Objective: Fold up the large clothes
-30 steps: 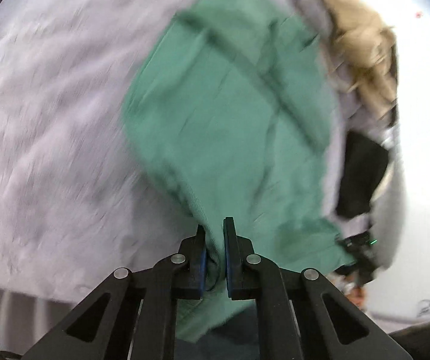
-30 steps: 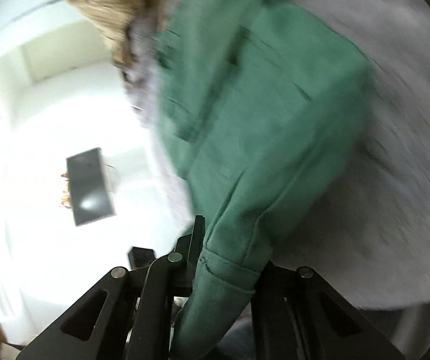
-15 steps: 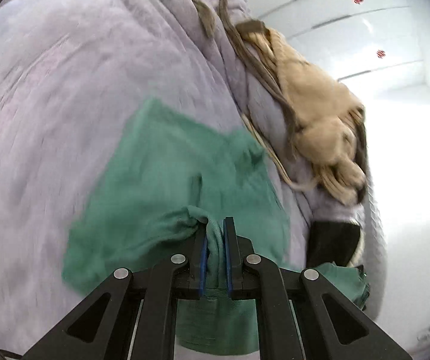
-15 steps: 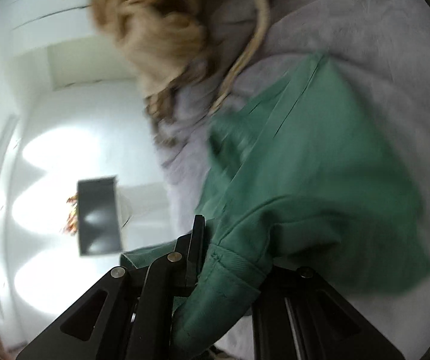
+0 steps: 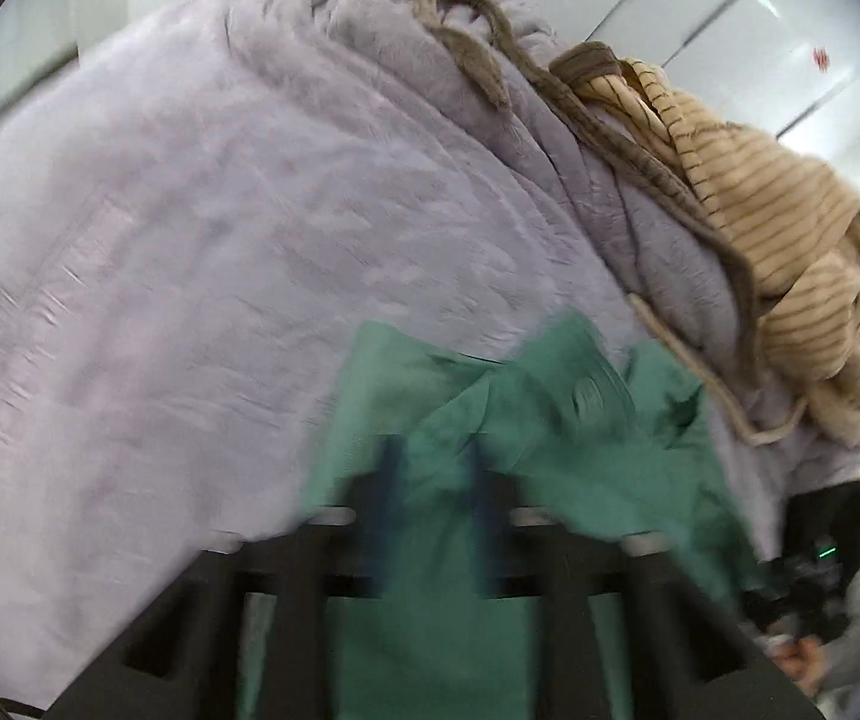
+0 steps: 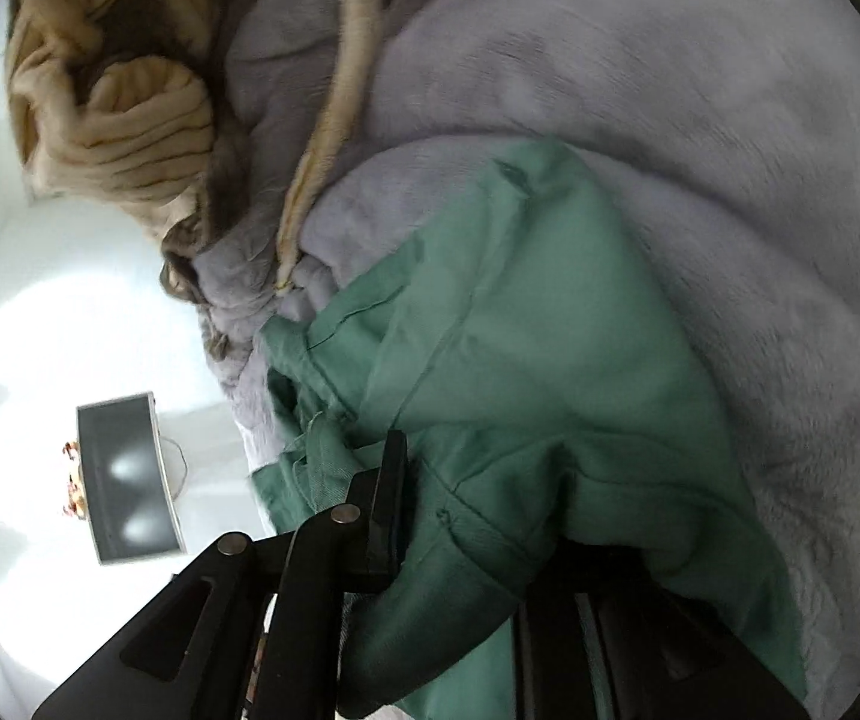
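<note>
Crumpled green garment (image 5: 442, 540) on lilac blanket (image 5: 190, 300), striped beige knit (image 5: 790, 252) at two o'clock. Left gripper (image 5: 433, 516) just opened, cloth loose between its fingers, previously pinched. Right gripper (image 6: 466, 516) loosening, waistband between its jaws.

My left fingers (image 5: 385, 498) are smeared by motion; they have just been opening, with green cloth (image 5: 448, 600) loose between them, and I can't make out their pads. The cloth's lower part runs off the frame's bottom edge. On the right, the cloth (image 6: 520, 372) drapes over my far finger and hides it, so I can't tell the grip. The lilac blanket (image 6: 700, 120) covers whatever lies beneath.
</note>
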Demonstrator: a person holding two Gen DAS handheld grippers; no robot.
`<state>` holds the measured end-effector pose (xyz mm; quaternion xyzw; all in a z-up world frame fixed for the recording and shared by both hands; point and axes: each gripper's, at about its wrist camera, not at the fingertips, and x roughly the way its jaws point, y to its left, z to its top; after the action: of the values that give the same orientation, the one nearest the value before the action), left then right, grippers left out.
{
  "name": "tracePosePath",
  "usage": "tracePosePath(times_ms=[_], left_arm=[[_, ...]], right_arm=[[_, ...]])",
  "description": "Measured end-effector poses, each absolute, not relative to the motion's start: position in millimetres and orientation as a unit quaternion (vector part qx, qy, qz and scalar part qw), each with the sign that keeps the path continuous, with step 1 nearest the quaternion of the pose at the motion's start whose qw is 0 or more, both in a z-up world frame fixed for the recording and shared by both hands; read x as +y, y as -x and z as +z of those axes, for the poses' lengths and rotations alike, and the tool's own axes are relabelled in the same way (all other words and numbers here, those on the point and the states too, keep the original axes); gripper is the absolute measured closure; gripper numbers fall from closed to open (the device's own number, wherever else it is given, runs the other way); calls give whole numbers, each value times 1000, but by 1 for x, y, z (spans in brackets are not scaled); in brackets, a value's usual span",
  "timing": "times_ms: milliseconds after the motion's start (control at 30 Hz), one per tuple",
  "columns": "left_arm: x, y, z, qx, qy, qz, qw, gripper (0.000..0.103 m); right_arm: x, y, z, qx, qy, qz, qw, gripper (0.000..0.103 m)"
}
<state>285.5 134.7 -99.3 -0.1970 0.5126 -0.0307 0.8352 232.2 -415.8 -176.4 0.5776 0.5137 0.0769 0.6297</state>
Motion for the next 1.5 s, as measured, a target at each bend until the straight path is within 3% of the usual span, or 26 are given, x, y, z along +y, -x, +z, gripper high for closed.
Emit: tracePosePath(times_ms=[33,67,100,133,167,400,567,600,633,667,700,733,933,1067,1167,1233,1267,1300,1333,1367,1500], left_arm=[[135,-282,-93,502,181,-18,845,10],[134,-276,-82,473,157,-12,867,7],[132,-273,-76,464,142,-20,874,7],[127,-274,-71,464,119,-34,877,7],[121,-278,-70,469,95,-43,877,7],[80,-323,-111,528,43,-81,844,7],[51,-343,-139,543,26,-81,835,8],[47,-343,-139,536,20,-79,840,21],[41,-344,-138,531,10,-79,844,32],[36,-346,-139,533,-3,-77,843,53],[32,-347,-140,536,-17,-78,841,83],[31,-348,-139,537,-24,-78,839,88],[61,-318,-93,479,17,-88,873,88],[68,-328,-111,500,6,-74,863,87],[60,-334,-135,515,-12,-49,856,86],[59,-331,-142,514,-18,-31,857,79],[61,-328,-142,509,-24,-18,860,65],[64,-325,-140,508,-28,-7,861,41],[68,-322,-137,508,-29,3,861,31],[76,-315,-130,503,-27,3,864,26],[106,-283,-104,513,-1,-22,858,26]], right_arm=[[-415,-237,-169,518,-568,82,634,75],[-414,-244,-165,519,-562,84,639,70],[-413,-248,-154,517,-548,87,651,57],[-412,-249,-144,516,-533,88,665,36],[-412,-250,-132,511,-513,90,684,29],[-411,-242,-89,548,-283,2,788,27],[-415,-250,-127,580,-269,-31,768,28],[-414,-252,-134,585,-266,-33,766,34],[-410,-254,-140,596,-251,-38,762,61],[-409,-252,-143,605,-232,-44,761,78],[-406,-248,-140,604,-215,-49,766,91],[-400,-247,-134,596,-200,-53,776,94],[-388,-243,-93,551,-163,-9,818,95],[-398,-254,-131,574,-196,-29,795,94],[-390,-261,-163,590,-198,-49,781,84],[-390,-256,-163,585,-198,-59,784,69],[-391,-254,-161,585,-200,-62,783,64],[-393,-250,-158,588,-200,-67,781,47],[-396,-246,-155,588,-201,-74,780,39],[-400,-237,-146,582,-204,-82,783,39],[-400,-198,-110,556,-224,-80,797,39]])
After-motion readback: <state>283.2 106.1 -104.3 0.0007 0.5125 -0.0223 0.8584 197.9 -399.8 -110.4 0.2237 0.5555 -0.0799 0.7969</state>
